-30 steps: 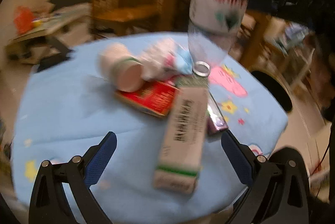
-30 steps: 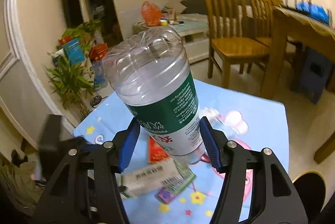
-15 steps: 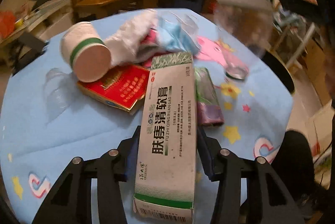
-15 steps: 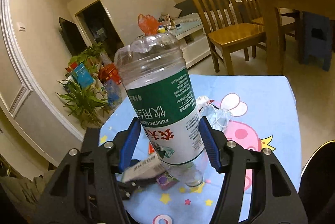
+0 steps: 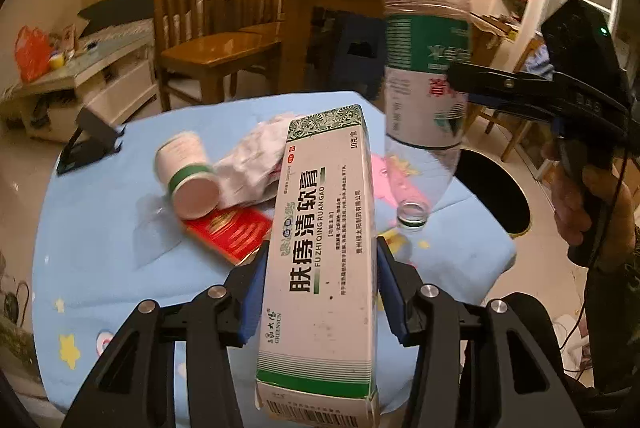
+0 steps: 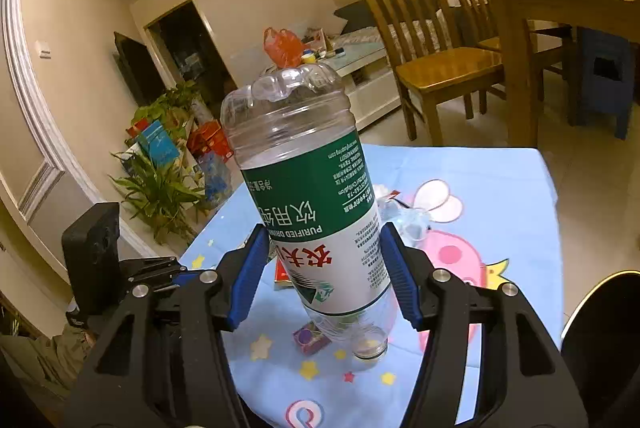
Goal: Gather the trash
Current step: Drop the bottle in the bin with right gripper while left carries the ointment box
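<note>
Left wrist view shows my left gripper (image 5: 320,292) clamped on the ointment box (image 5: 326,248), blue pads pressing both long sides. A second ago those jaws stood wide with the box lying flat on the blue tablecloth (image 5: 100,228); now I have it raised off the cloth, tilted above the red packet (image 5: 230,230). The paper cup (image 5: 188,174) and crumpled wrapper (image 5: 252,160) remain on the table. My right gripper (image 6: 326,276) is still pinching the empty plastic bottle (image 6: 308,196), held upside down, mouth just above the cloth. It has drifted toward the black bin (image 5: 496,192) beside the table.
</note>
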Demonstrator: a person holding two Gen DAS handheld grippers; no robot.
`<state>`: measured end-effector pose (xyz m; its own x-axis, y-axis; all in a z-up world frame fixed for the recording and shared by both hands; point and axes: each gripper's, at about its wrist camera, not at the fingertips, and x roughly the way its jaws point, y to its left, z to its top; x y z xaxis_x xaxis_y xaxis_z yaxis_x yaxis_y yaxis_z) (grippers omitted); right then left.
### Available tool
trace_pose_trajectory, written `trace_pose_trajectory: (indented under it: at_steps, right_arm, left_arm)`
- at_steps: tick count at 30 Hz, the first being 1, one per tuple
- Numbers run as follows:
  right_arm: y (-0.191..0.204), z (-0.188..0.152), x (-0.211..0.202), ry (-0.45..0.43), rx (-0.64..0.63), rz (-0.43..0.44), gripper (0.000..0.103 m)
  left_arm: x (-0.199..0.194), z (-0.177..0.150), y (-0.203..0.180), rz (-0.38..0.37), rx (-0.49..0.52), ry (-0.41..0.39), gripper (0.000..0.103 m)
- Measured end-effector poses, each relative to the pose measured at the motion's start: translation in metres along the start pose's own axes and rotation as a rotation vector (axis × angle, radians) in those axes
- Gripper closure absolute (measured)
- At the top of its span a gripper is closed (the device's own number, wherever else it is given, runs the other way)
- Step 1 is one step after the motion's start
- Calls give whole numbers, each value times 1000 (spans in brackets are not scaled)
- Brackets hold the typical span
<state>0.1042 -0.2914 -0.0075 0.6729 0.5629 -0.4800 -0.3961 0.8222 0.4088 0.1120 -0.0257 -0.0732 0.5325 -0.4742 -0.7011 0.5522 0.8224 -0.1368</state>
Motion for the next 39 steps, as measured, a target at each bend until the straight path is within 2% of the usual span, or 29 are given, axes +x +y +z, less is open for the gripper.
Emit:
trace_pose_trajectory:
  at_steps: [4,7,13,19,21,23,25,29,35,38,39]
  right_arm:
    - [-22,-6,-31,-42,26,-38,46]
    - [-48,-13,-64,-75,47,-91,46]
    - [-120,-34,-147,-142,133,-226,46]
    - [-179,-59,-212,-193,195,-329,47]
    - [-195,-68,-228,-203,211,-355,47]
    - [-215,-78,-244,-208,230,-374,47]
    - [-228,-88,-251,-205,248,-382,47]
    - [-249,-97,-244,-170,268,-381,47]
    - [-257,-103,-194,-70,281,-401,47]
    - [-257,-109,-167,-10,316,-429,44]
    - [-260,-112,-163,-3,329,-438,39]
  left_arm:
    - [2,14,-33,-34,60,-7,55]
    - [17,31,-62,-73,110,-2,55]
    - [83,68,-142,-192,196,66,55]
    - [160,83,-235,-250,334,169,54]
    - [183,82,-253,-260,360,215,50]
    - [210,77,-269,-219,375,268,26]
    - [225,75,-278,-184,380,277,21]
    - [227,70,-279,-169,371,271,21]
    - [188,67,-266,-86,371,196,19]
    - [165,67,-254,-62,350,147,18]
    - [159,68,-249,-50,343,132,18]
